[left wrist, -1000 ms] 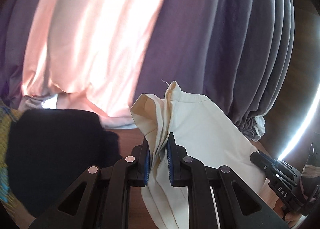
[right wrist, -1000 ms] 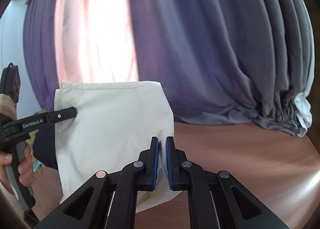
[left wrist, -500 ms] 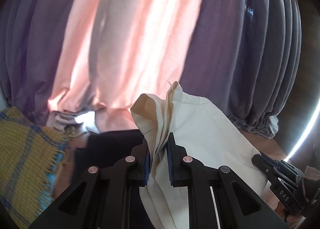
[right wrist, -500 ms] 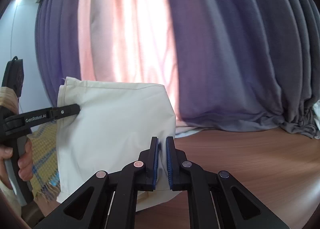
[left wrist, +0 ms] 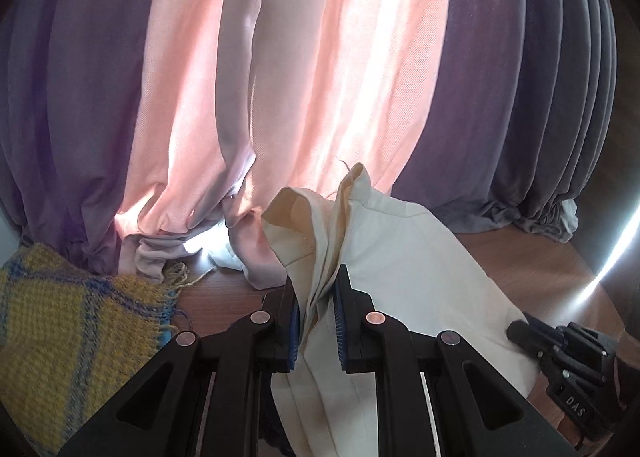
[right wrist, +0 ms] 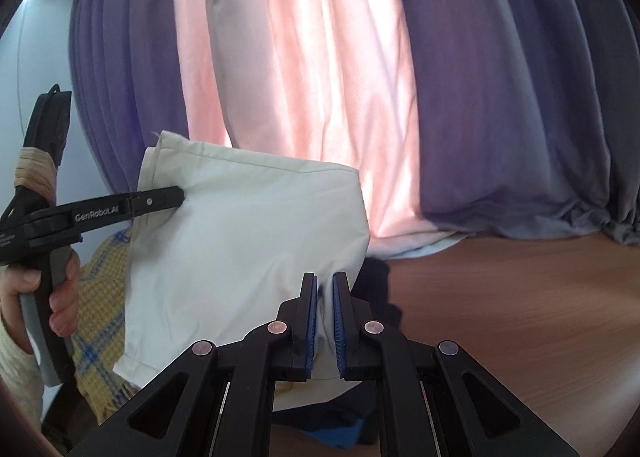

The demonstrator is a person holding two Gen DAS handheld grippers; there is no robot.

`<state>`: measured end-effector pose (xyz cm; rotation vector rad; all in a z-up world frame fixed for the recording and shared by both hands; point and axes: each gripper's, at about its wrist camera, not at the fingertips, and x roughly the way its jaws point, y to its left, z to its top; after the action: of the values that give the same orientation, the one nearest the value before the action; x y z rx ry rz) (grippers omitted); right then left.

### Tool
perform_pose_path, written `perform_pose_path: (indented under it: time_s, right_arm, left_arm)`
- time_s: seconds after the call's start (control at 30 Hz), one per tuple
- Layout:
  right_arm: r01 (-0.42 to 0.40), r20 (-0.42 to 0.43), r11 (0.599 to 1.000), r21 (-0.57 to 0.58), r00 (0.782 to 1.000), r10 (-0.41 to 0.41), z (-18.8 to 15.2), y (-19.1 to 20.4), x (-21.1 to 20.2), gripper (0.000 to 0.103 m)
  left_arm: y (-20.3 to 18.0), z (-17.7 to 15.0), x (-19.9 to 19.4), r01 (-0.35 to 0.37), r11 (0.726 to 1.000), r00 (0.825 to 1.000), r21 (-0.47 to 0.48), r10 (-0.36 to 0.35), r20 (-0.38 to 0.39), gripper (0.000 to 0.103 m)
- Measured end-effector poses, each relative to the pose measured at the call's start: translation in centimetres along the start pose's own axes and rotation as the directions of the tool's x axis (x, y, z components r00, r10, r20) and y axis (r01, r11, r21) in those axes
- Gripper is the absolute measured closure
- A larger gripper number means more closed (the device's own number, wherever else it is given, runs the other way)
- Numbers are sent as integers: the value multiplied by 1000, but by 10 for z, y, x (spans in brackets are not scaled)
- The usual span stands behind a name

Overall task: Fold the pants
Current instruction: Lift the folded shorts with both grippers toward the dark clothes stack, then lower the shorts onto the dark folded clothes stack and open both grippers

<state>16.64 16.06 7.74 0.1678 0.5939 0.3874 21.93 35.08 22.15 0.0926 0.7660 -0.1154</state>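
Clearly, the cream pants are held off the desk, bunched cloth being pinched by the left tongs and an edge by the right tongs. Their lower part is cut off from view.

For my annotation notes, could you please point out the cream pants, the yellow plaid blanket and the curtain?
cream pants (right wrist: 248,241): right wrist view, flat middle panel.
yellow plaid blanket (left wrist: 68,321): left wrist view, woven middle.
curtain (left wrist: 304,69): left wrist view, sunlit pink fold.
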Motion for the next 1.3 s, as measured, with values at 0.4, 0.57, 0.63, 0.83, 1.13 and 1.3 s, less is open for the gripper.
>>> perform_pose_path:
  time_s: [0.4,0.57,0.63,0.83,1.13,1.3]
  right_arm:
    - [111,-115,991,73,988,-102,-23,9,22,87]
    - [181,-167,980,79,972,-166,-27,6,25,82]
    - [185,-194,979,85,967,-166,-31,7,26,82]
    - [193,-218,979,71,960,-173,-32,13,27,82]
    - [132,-124,988,83,985,-121,-25,17,7,82]
    - [134,-138,988,83,983,-122,-30,14,10,82]
  left_arm:
    - [13,-3,34,-23,999,997,30,25,-74,82]
    - [15,-4,34,-114,992,991,60,118,-71,64]
    - [15,-3,33,-143,987,987,68,147,-68,57]
    - [12,4,9,-251,963,967,100,253,-9,54]
    - [-8,11,-8,-50,987,999,153,49,8,85]
    - [-10,14,26,-60,987,997,152,68,-48,86]
